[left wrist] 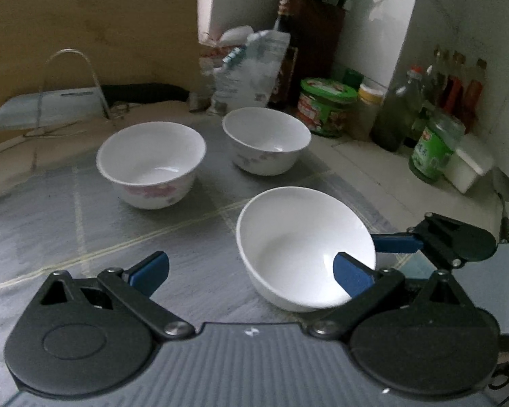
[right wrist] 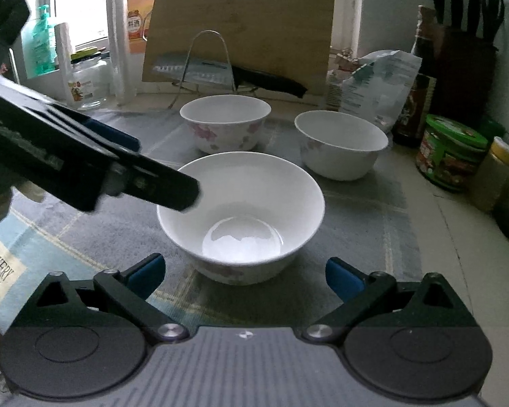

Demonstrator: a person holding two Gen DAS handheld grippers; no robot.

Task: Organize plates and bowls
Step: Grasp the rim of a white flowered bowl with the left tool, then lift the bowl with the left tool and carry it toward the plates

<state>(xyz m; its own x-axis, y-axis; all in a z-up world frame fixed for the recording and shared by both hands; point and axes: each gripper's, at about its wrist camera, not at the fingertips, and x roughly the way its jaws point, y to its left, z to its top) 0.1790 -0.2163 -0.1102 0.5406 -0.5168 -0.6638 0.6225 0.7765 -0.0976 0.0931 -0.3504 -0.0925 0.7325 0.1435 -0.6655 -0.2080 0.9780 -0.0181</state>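
While both pairs of tongs stand spread wide and grip nothing, the nearest bowl (right wrist: 241, 217) sits just ahead of my right tongs (right wrist: 244, 274), centred on the gap between their blue pads. My left tongs (left wrist: 251, 271) come at the same bowl from its left. Their right pad (left wrist: 353, 278) overlaps its rim, though I cannot tell whether it touches, and their dark linkage blocks part of my right camera's view. Two more bowls stand farther out on the grey cloth (right wrist: 356, 224) over the table: a pink-flowered one (right wrist: 224, 122) straight ahead, and a paler one (right wrist: 341, 144) ahead and to the right, a little apart from each other. Beyond them a wooden cutting board (right wrist: 244, 23) leans behind a wire rack (right wrist: 208, 57) and a black-handled knife (right wrist: 268, 79). A paper bag (right wrist: 380, 81), a green-lidded tub (right wrist: 453, 151) and a knife block (right wrist: 468, 68) crowd the right edge
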